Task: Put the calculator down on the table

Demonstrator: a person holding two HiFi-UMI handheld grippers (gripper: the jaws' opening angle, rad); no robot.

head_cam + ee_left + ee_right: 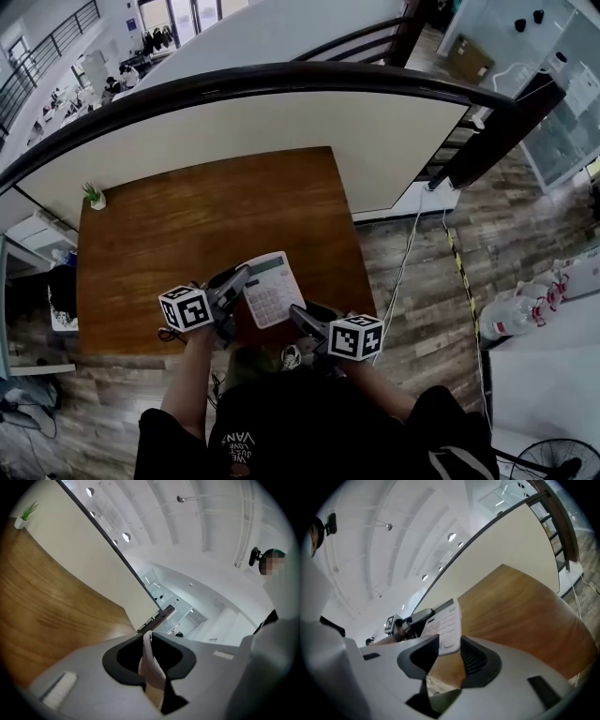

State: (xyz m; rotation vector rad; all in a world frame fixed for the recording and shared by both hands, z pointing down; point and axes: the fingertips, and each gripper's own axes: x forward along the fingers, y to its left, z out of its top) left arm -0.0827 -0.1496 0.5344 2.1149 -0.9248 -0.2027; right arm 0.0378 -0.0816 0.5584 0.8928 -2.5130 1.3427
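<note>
**Fig. 1.** Desk calculator (270, 289) carried by 2 handheld grippers above the near edge of the wooden tabletop (187, 225), toward its near right corner. It appears clear of the wood and not yet set down.

(a) The left gripper (241, 276) is clamped on the calculator's left edge. In the left gripper view the thin white casing is pinched between the dark pads.

(b) The right gripper (298, 313) grasps the lower right corner. In the right gripper view the keypad runs up and away from the jaws, tilted rather than flat.

**Hazards.**
- Both grips bite only a narrow margin of casing, so a twist of either hand could let it pivot or slip out.
- If 1 gripper lets go first, the free side would likely drop and strike the wood.
- A release this close to the near edge could leave the casing overhanging, and it might tip to the floor.

**Legible marks.**
- The key legends and display are too small to read.
- The marker cubes (185, 307) carry only black-and-white square patterns.
- The person's shirt (281, 422) shows inverted print, partly "VAN".
</note>
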